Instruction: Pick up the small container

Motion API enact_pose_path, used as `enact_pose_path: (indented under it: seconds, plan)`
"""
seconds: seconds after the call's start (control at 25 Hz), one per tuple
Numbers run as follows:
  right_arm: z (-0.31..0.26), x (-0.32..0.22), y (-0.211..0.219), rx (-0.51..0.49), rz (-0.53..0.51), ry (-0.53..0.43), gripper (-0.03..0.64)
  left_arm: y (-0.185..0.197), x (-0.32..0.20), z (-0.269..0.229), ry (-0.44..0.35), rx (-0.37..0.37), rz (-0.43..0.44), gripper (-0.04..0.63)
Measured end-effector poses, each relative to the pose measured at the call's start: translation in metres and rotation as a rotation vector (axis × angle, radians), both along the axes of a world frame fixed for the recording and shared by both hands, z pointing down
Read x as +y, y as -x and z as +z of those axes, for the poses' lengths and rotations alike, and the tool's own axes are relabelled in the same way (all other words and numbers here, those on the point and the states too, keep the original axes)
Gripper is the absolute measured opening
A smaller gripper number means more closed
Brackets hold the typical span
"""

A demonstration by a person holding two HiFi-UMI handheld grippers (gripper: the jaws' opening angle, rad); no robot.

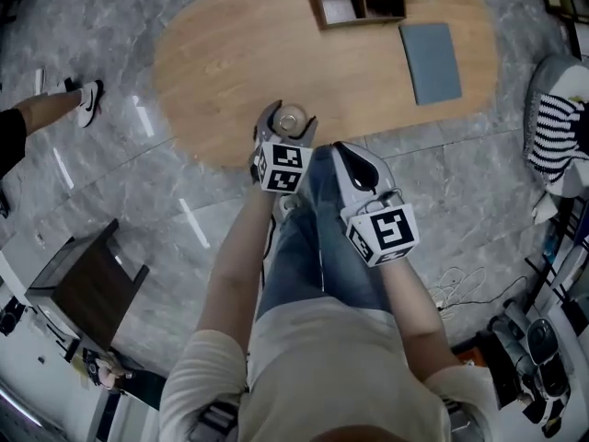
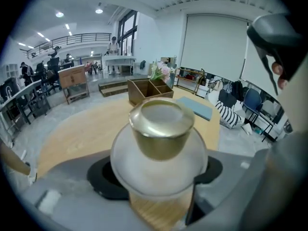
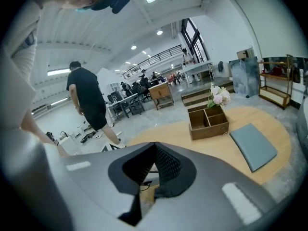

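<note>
Fingers (image 2: pixel 98 177) of the left gripper (image 1: pixel 288 120) clamp the small container (image 2: pixel 161 143), a frosted jar with a gold lid, at the near edge of the wooden table (image 1: pixel 221 72). To its right, the right gripper (image 3: pixel 155 153) hangs with jaws pressed together, holding nothing.

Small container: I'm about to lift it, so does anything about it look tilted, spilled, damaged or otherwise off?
Nothing stands out. The small container stands upright between the jaws of the left claw, which press its sides, and its gold lid sits squarely. No spill shows on the wooden table. The right claw is shut and empty.
</note>
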State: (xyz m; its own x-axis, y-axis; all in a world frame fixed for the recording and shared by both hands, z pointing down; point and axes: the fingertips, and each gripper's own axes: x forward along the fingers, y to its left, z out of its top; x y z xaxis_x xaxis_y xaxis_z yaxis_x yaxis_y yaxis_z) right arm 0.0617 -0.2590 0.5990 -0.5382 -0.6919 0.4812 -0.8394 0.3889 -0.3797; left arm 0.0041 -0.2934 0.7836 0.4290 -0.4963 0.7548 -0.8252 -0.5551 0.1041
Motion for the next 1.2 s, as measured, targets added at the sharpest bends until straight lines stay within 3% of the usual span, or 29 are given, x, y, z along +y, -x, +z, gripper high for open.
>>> enact_pose_path:
  seconds: [0.92,1.2]
  plan:
    - [-0.109,0.136,0.021,0.081,0.062,-0.215,0.0,0.059,0.138,-0.16,-0.124,0.1,-0.069,0.339]
    - [-0.146,0.183,0.043,0.101,0.017,-0.263,0.0,0.087,0.191,-0.217,-0.159,0.127,-0.078,0.339]
